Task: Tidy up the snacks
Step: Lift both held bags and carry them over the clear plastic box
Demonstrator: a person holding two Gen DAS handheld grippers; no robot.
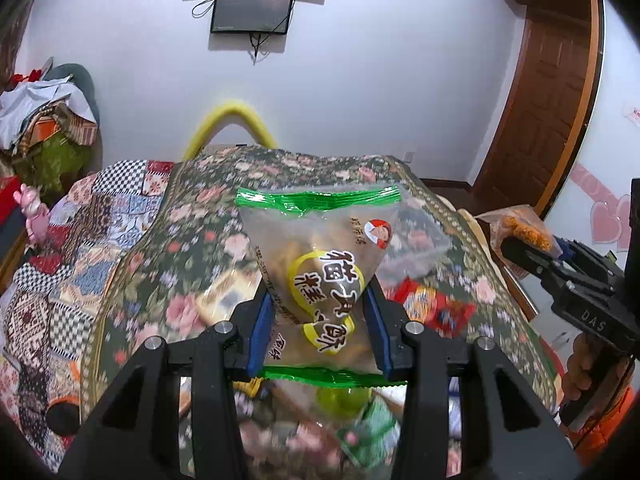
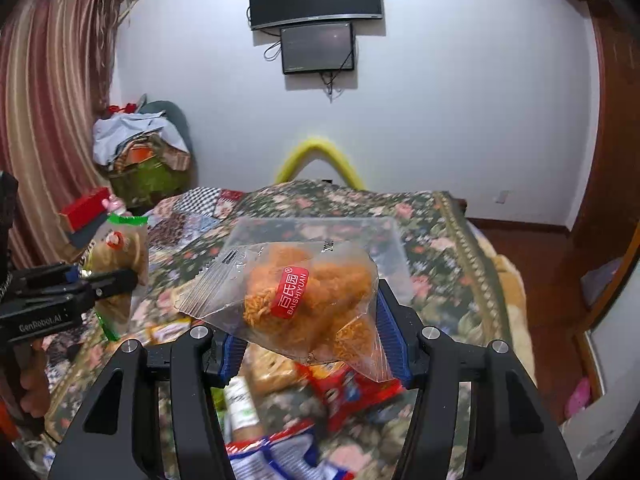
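Note:
My left gripper (image 1: pixel 320 304) is shut on a clear snack bag with green sealed ends and yellow label patches (image 1: pixel 320 256), held up above the floral bedspread (image 1: pixel 192 240). It also shows at the left of the right wrist view (image 2: pixel 116 260). My right gripper (image 2: pixel 308 320) is shut on a clear packet of orange crispy snack with a red label (image 2: pixel 308 292), also lifted above the bed; it appears at the right of the left wrist view (image 1: pixel 524 228). A clear plastic box (image 2: pixel 320 232) lies on the bed just beyond the packet.
Several loose snack packs lie blurred on the bed below the grippers, among them a red one (image 2: pixel 348 392) and a green one (image 1: pixel 368 432). A patchwork quilt (image 1: pixel 80 232) covers the bed's left. A clothes pile (image 2: pixel 140 148) stands at the back left. A wooden door (image 1: pixel 540 100) is on the right.

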